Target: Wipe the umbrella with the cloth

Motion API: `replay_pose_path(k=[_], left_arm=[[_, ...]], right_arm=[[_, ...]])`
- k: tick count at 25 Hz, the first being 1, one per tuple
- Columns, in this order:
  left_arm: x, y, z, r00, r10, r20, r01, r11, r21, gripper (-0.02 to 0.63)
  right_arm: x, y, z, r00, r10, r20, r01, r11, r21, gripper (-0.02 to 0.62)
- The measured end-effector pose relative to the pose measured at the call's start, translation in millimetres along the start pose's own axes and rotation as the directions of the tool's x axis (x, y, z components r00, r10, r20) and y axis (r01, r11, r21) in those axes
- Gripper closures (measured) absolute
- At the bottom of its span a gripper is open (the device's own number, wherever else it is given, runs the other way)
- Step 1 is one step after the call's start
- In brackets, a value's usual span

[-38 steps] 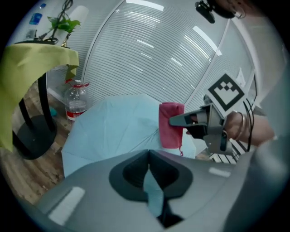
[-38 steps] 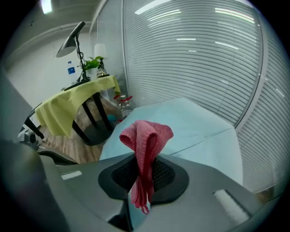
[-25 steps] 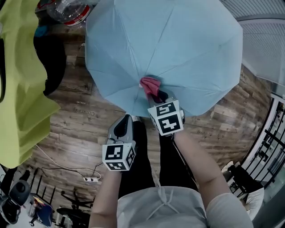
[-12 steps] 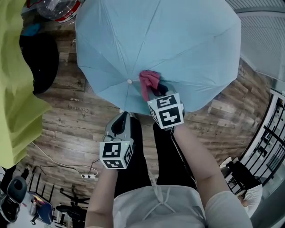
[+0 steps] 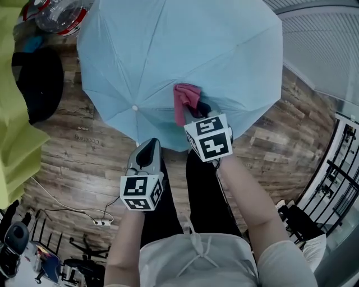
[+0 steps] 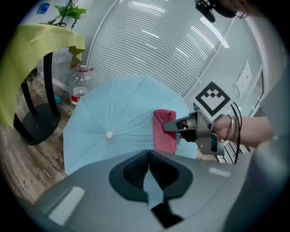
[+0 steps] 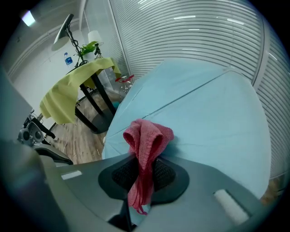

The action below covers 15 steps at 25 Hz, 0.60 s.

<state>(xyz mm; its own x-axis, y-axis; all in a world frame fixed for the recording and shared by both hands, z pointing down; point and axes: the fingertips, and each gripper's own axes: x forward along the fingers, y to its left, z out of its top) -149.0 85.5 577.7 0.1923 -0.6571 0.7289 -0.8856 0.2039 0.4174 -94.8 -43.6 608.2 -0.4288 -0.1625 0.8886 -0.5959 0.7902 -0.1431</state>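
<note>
Pale blue fabric fills the upper half of the head view: the umbrella (image 5: 179,50) stands open, its canopy spread over the wooden floor (image 5: 84,162), with the white cap at its centre facing the person.

A pink-red cloth (image 5: 185,100) lies bunched against the canopy, just right of that cap. The right gripper (image 5: 197,114) is clamped on it. In the right gripper view the cloth runs down between the two dark pads, and its folded top rests on the blue fabric.

The left gripper (image 5: 150,144) sits lower and to the left, its tips at the canopy's near edge. Its jaws are drawn together in the left gripper view, where a sliver of pale blue shows in the seam behind the tips (whether that is pinched fabric or the canopy seen through the gap cannot be told).

Beyond the umbrella's far left edge lies a clear plastic bottle (image 5: 56,12) with a red label. A yellow-green sheet (image 5: 17,134) hangs at the left over a table with a round black base (image 5: 36,84).
</note>
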Motion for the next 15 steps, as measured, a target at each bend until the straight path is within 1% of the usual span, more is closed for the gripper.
replay_pose_path(k=[5, 8, 11, 15], left_arm=[[16, -49, 0, 1.000, -0.007, -0.002, 0.007, 1.000, 0.029, 0.598], [29, -81, 3, 1.000, -0.021, -0.012, 0.021, 0.998, 0.063, 0.598], [40, -101, 6, 0.999, -0.031, -0.023, 0.033, 0.995, 0.096, 0.598], [53, -120, 11, 1.000, -0.021, -0.023, 0.023, 0.995, 0.101, 0.598]], right_arm=[[-32, -44, -11, 1.000, 0.002, 0.019, -0.002, 1.000, 0.002, 0.534], [-48, -72, -16, 1.000, 0.008, 0.023, -0.008, 1.000, -0.008, 0.534], [-58, -97, -16, 1.000, 0.010, 0.029, -0.010, 1.000, -0.006, 0.534], [-74, -129, -20, 0.999, 0.007, 0.041, -0.008, 1.000, 0.005, 0.534]])
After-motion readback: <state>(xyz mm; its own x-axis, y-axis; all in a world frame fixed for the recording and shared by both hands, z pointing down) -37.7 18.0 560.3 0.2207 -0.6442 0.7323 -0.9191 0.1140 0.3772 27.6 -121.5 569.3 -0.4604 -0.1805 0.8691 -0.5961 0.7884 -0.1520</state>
